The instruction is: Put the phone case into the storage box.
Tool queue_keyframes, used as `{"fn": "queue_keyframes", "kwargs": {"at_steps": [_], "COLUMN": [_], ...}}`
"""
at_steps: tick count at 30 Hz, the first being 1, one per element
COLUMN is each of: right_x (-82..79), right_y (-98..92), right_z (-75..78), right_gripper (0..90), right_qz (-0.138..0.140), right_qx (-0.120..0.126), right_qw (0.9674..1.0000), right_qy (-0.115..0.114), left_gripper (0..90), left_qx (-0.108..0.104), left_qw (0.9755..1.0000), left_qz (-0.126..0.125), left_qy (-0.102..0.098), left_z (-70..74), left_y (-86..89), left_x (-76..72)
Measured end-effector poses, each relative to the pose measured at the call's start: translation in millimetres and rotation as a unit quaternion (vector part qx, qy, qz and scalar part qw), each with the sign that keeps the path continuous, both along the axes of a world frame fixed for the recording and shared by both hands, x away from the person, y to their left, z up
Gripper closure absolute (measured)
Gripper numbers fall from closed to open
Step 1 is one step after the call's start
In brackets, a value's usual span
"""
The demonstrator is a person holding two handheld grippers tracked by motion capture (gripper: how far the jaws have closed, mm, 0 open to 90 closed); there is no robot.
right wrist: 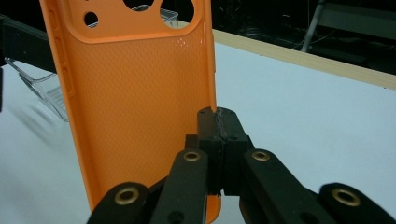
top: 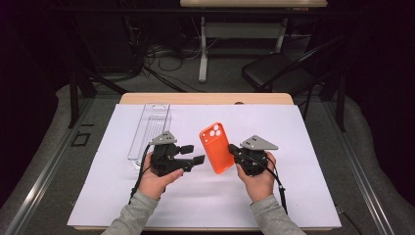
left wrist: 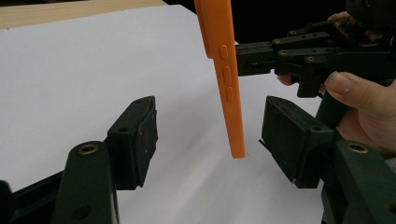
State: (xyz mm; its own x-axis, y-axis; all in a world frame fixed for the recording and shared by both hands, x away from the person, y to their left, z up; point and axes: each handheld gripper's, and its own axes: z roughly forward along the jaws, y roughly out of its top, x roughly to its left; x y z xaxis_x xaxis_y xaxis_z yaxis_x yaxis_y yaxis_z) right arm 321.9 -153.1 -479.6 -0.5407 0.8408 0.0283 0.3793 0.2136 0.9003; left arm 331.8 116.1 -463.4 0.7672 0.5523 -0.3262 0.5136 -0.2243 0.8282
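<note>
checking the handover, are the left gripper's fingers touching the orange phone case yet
Apart. In the left gripper view the orange phone case hangs between the left gripper fingers, with white paper showing on both sides of it.

The orange phone case (left wrist: 227, 88) ran off the top edge in both gripper views. Behind it, the clear plastic tray (right wrist: 44, 91) was largely hidden.

- Dark, dimly lit room beyond the light wooden table (top: 205, 98) under a white paper sheet (top: 293, 196).
- Grey carpeted floor (top: 225, 78), tangled black cables (top: 161, 58).
- Black folding chair (top: 279, 71) past the far right corner.
- White-legged desk (top: 244, 29) farther back.
</note>
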Motion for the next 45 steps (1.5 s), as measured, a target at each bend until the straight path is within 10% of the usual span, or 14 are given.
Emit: {"fn": "queue_keyframes", "kwargs": {"at_steps": [19, 45], "right_x": [-3.7, -7.7], "right_y": [8.6, 17.2], "right_z": [-3.3, -7.2], "right_gripper": [89.8, 89.8], "right_qz": [0.012, 0.024], "right_qx": [-0.002, 0.000], "right_qw": [0.9999, 0.9997], "right_qy": [0.003, 0.002], "left_gripper": [51.9, 71.7], "left_qx": [-0.025, -0.051], "left_qw": [0.9982, 0.9961], "left_qz": [0.020, 0.029], "left_qy": [0.051, 0.066], "left_z": [-11.1, -14.1], "left_y": [-6.3, -3.0], "left_x": [-4.9, -5.2]}}
